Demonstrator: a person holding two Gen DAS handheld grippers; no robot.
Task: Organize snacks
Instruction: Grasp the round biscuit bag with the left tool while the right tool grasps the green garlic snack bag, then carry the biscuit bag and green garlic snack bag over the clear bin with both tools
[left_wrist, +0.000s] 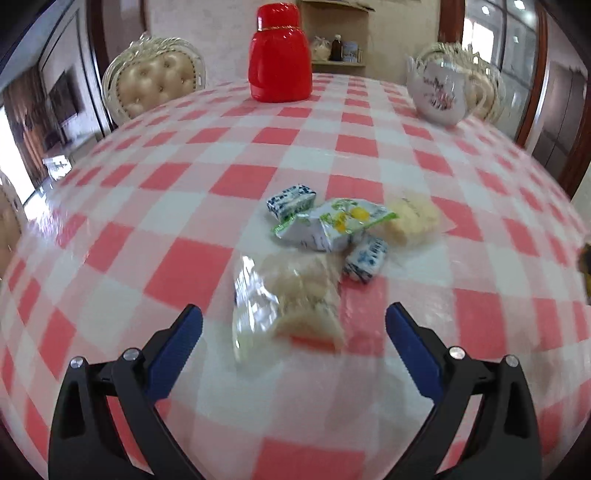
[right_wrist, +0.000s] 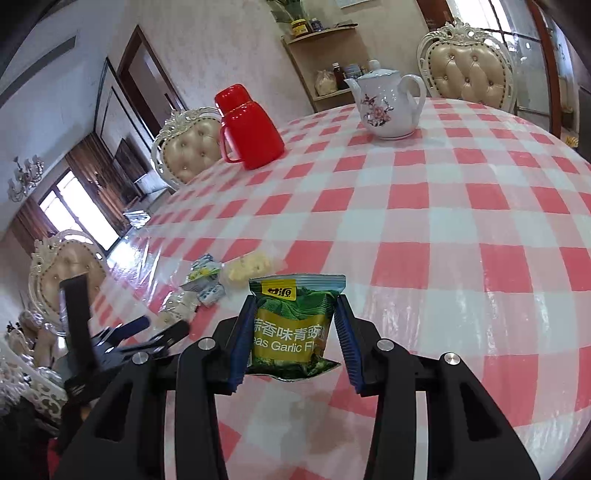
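Your right claw (right_wrist: 295, 328) is clamped on the green pea packet (right_wrist: 293, 325), lifted off the tabletop (right_wrist: 443, 229). The snack pile (right_wrist: 218, 284) lies to its far left, nearer your left claw (left_wrist: 293, 332), whose fingers stand apart.

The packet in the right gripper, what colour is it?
Green packet with a yellow band; clearest in the right wrist view.

Glossy plastic tablecloth (right_wrist: 443, 229), shiny foil pea packet (right_wrist: 295, 325), seemingly ceramic teapot (right_wrist: 388, 107)
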